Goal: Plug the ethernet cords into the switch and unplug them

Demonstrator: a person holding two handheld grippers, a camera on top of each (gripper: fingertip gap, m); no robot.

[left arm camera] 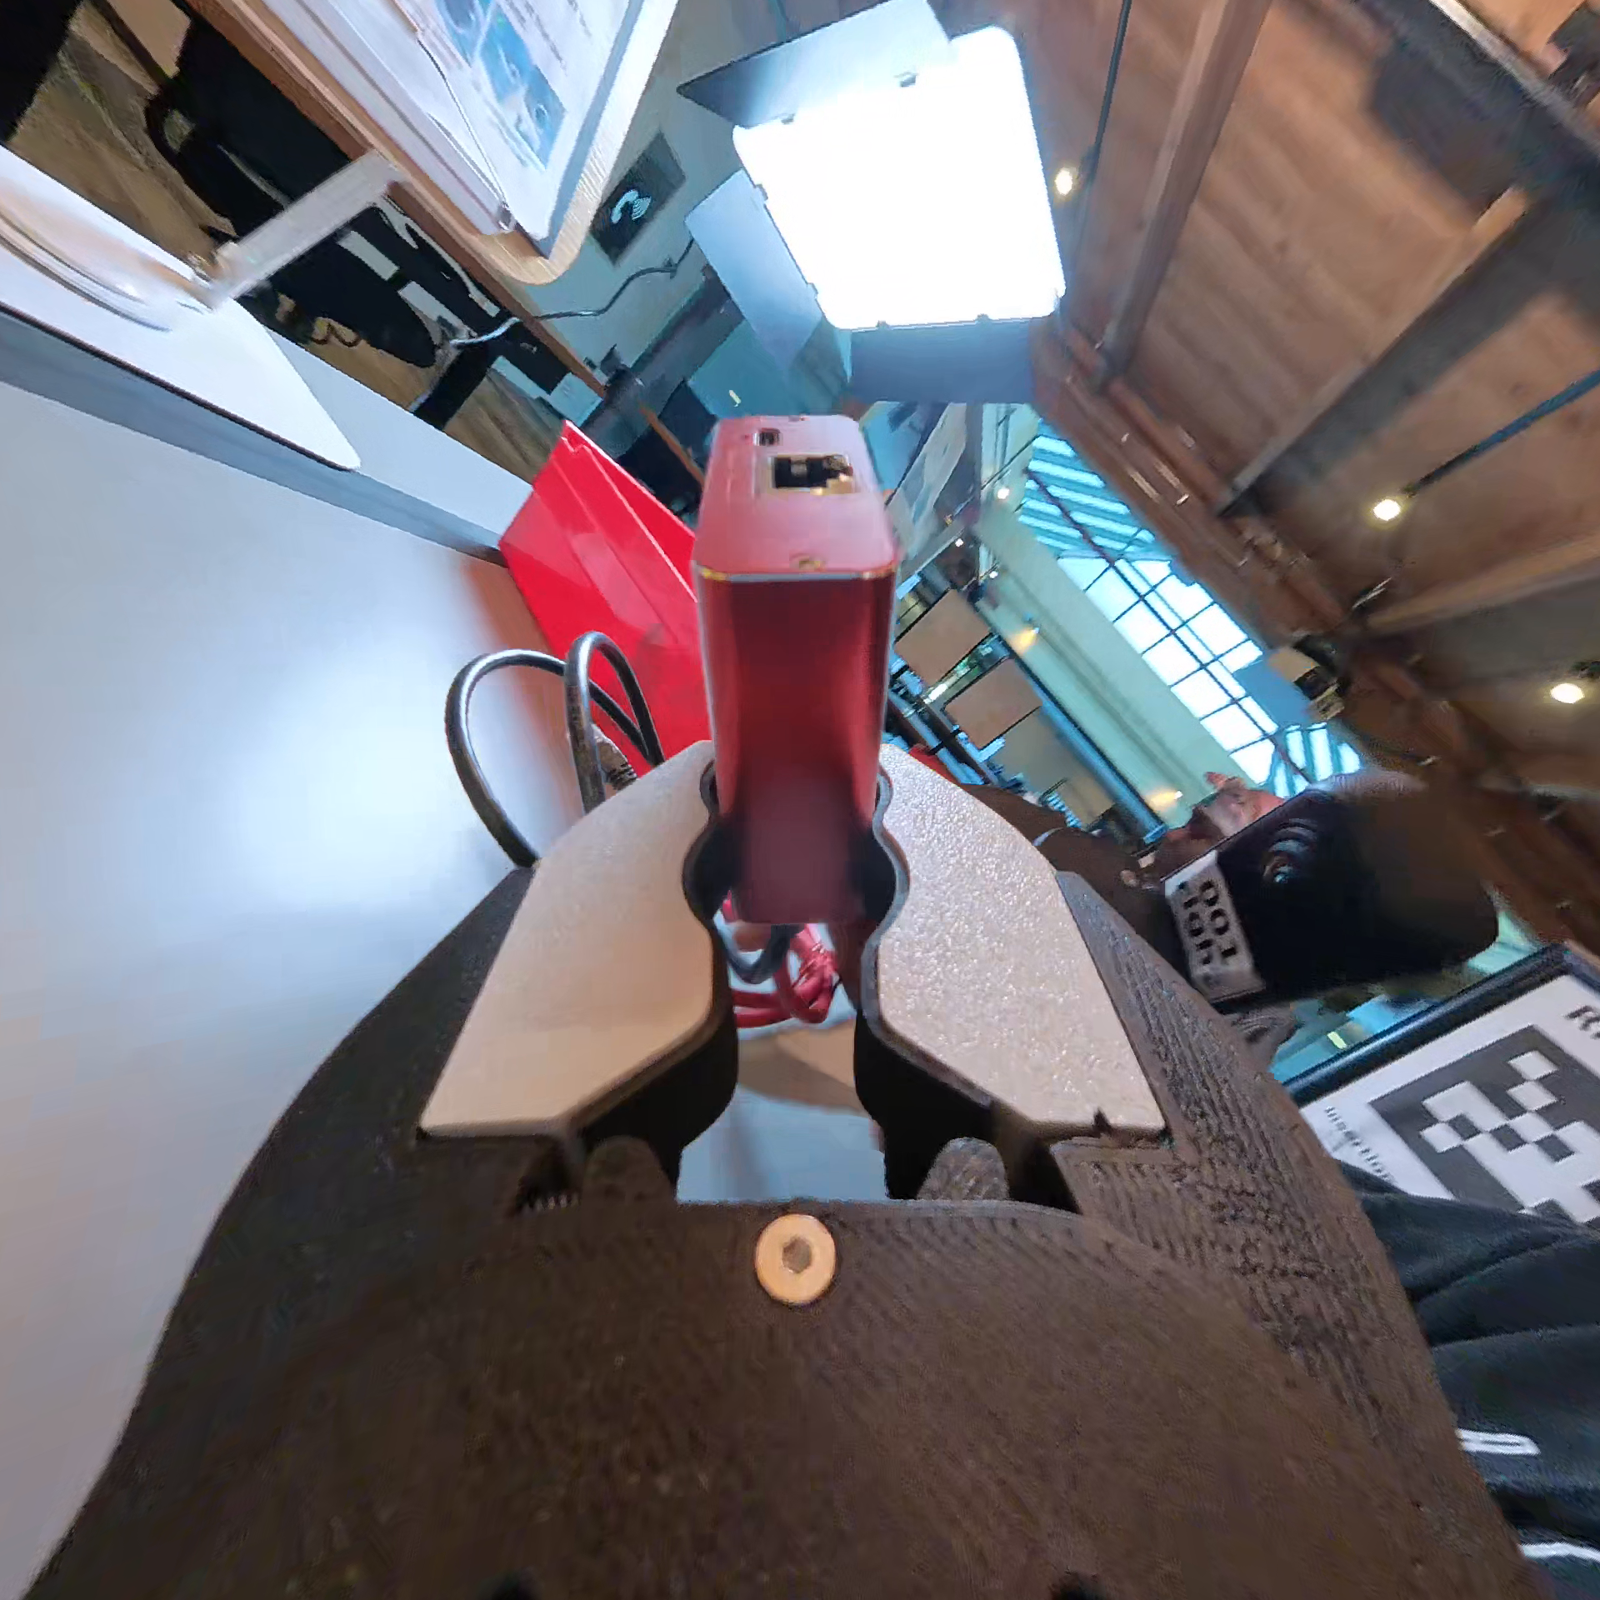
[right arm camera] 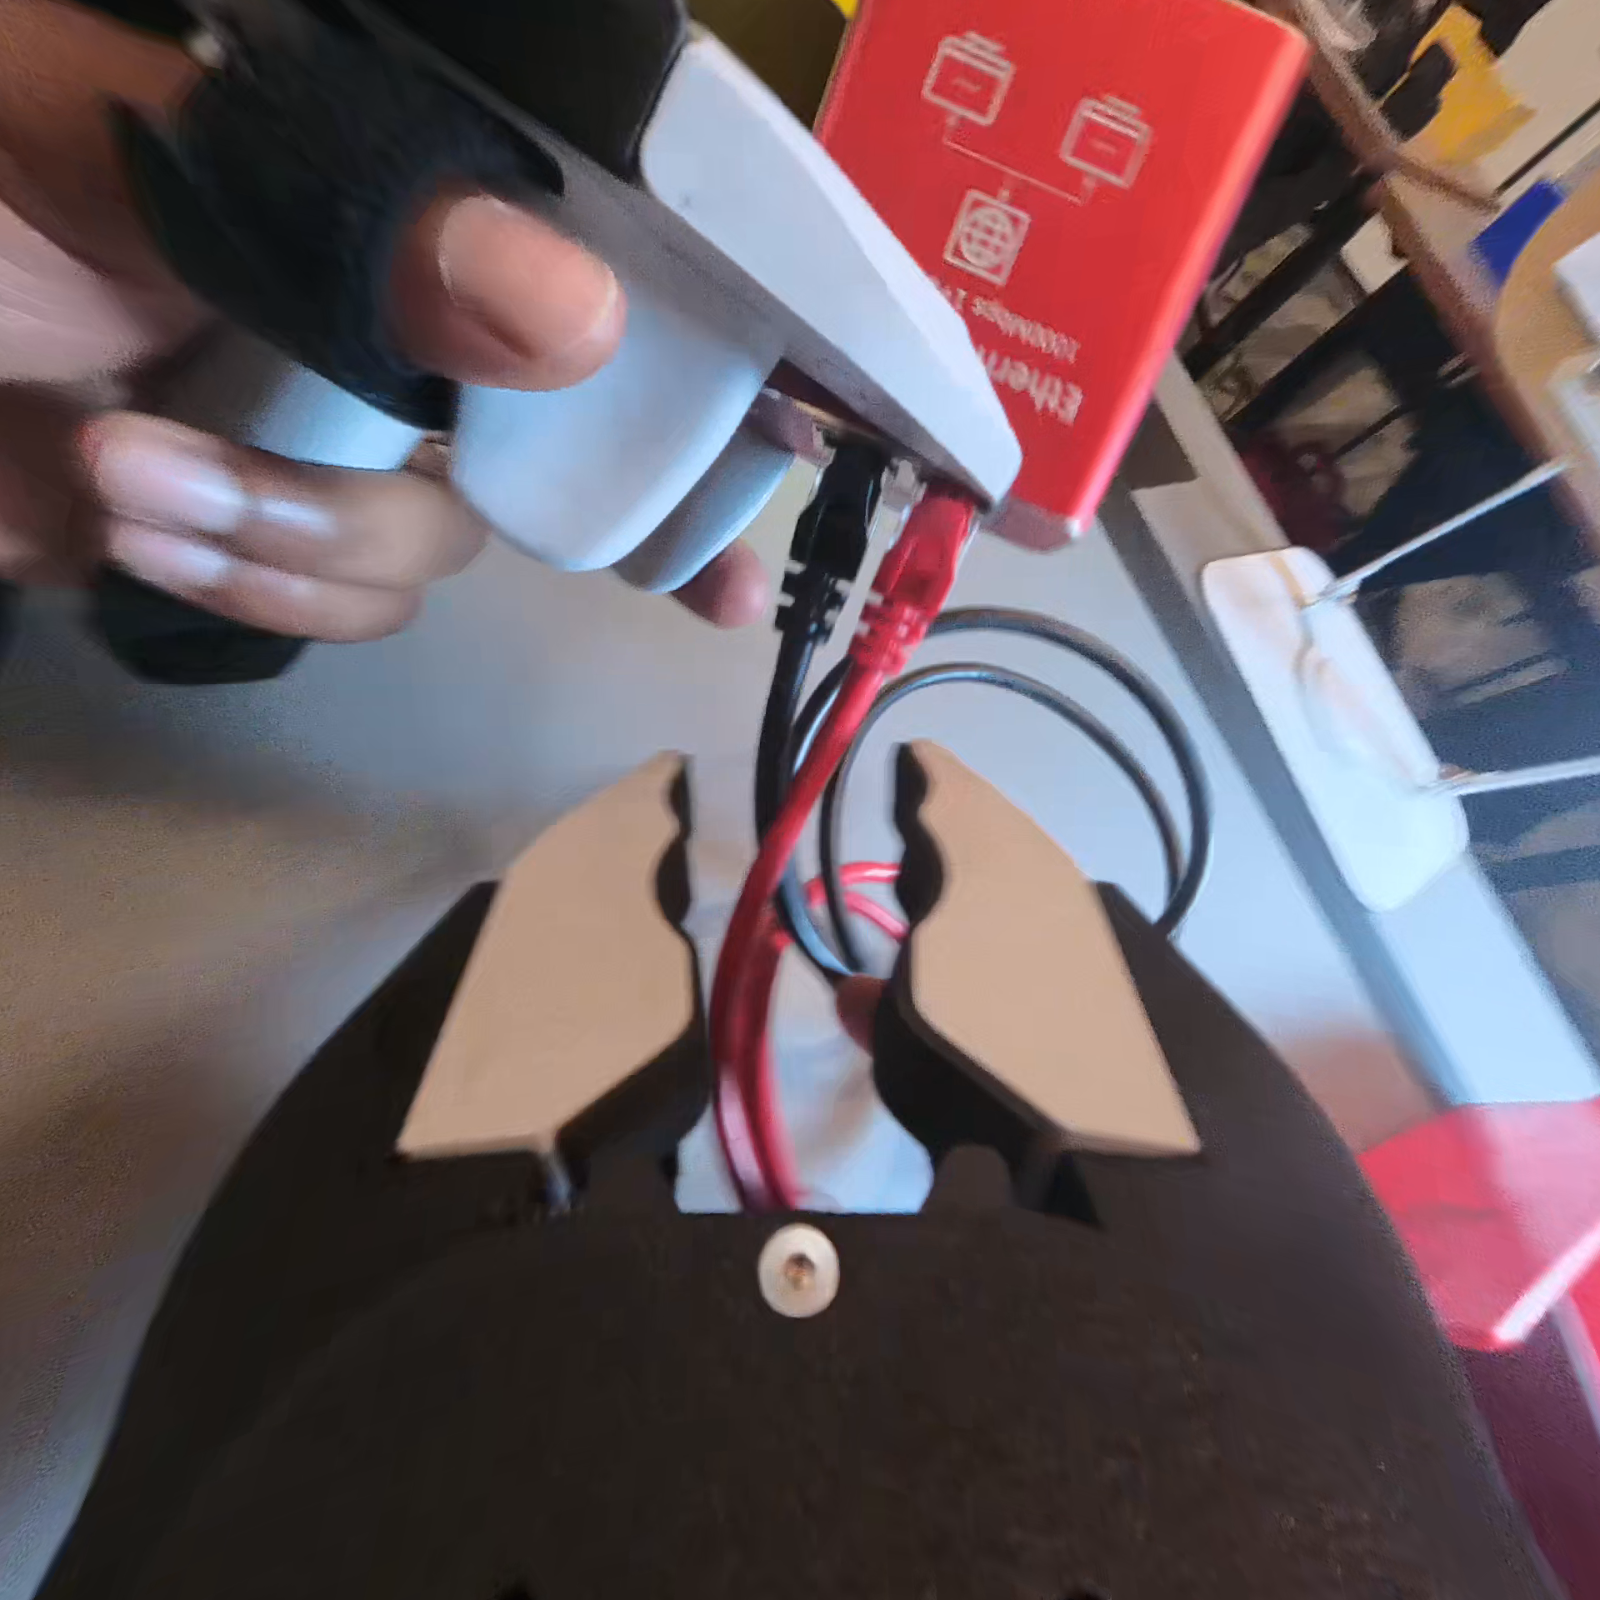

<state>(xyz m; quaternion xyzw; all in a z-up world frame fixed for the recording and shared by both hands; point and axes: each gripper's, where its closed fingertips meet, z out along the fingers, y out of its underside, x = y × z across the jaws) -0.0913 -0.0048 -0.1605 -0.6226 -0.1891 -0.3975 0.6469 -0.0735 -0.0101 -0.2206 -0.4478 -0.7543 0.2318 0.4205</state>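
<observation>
My left gripper (left arm camera: 795, 796) is shut on the red switch (left arm camera: 792, 658), held upright off the white table with one open port (left arm camera: 812, 474) at its far end. In the right wrist view the switch (right arm camera: 1056, 234) is clamped by the left gripper's white fingers (right arm camera: 831, 286), held by a gloved hand. A black ethernet cord (right arm camera: 822, 554) and a red ethernet cord (right arm camera: 918, 563) are plugged into its lower end and hang in loops. My right gripper (right arm camera: 792, 766) is open just below the plugs, with both cords running between its fingers untouched.
A red box (left arm camera: 597, 554) lies on the white table (left arm camera: 216, 736) behind the switch; it also shows at the right edge (right arm camera: 1506, 1212). A white stand (right arm camera: 1333, 736) sits near the table edge. My right gripper's black body (left arm camera: 1333, 883) shows at right. About 6 cm separates my left fingertips from my right.
</observation>
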